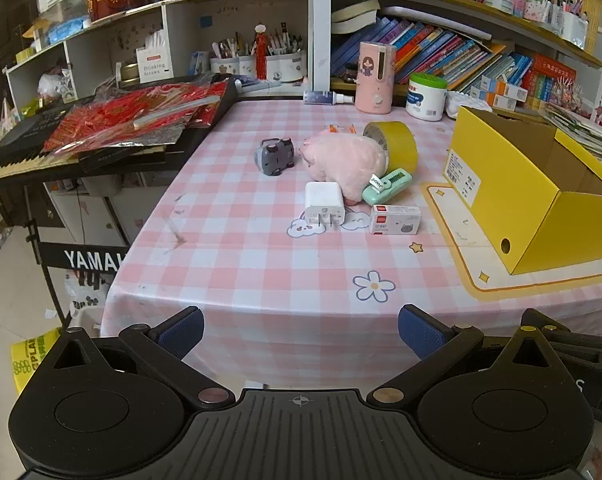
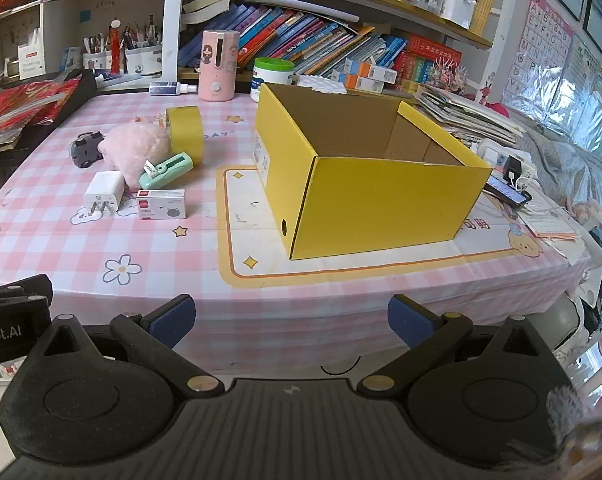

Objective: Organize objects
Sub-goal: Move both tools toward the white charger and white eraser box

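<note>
Nothing is picked up yet: the left gripper (image 1: 301, 330) and right gripper (image 2: 291, 320) hover spread wide and empty off the counter's (image 1: 261, 280) near edge. 6 small items, including the charger (image 1: 324, 202) and plush (image 1: 343, 156), cluster mid-counter, left of the empty yellow box (image 2: 381, 200). Next, I judge, a gripper reaches for 1 item.

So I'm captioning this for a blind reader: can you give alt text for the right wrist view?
An open yellow box stands on a pink checked tablecloth, the open right gripper hovering before it. Left of it lie a pink plush toy, tape roll and charger.
</note>
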A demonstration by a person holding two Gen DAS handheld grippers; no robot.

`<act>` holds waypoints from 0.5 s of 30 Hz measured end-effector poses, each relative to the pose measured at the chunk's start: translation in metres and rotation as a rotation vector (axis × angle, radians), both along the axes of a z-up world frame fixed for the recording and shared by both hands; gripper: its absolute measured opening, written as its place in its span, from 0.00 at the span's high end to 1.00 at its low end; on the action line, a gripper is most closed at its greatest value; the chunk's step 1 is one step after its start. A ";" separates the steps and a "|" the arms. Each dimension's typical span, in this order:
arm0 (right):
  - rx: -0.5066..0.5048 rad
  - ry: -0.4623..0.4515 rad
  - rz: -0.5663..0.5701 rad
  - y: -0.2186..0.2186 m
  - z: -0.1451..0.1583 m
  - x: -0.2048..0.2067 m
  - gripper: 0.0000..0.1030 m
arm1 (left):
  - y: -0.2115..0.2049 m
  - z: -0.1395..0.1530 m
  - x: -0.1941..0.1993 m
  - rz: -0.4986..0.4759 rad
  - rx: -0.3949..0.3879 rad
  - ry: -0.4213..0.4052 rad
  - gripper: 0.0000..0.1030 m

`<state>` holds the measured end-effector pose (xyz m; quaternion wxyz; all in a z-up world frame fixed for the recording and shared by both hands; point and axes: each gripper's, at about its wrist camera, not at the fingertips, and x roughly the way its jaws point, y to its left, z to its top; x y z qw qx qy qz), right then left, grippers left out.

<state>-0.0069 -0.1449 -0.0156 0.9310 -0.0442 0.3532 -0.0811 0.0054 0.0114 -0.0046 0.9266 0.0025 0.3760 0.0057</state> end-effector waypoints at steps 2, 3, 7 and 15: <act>-0.003 0.000 0.001 0.001 0.000 -0.001 0.00 | 0.001 -0.001 0.000 0.001 -0.002 0.002 0.00; -0.004 -0.001 0.002 0.002 0.000 -0.002 0.00 | 0.002 -0.001 0.000 0.000 -0.002 0.001 0.00; -0.005 -0.004 0.006 0.004 0.001 -0.004 0.00 | 0.004 0.000 -0.001 0.001 0.009 -0.006 0.00; -0.005 -0.008 0.019 0.012 0.004 -0.006 0.00 | 0.012 0.000 -0.003 0.011 0.018 -0.009 0.00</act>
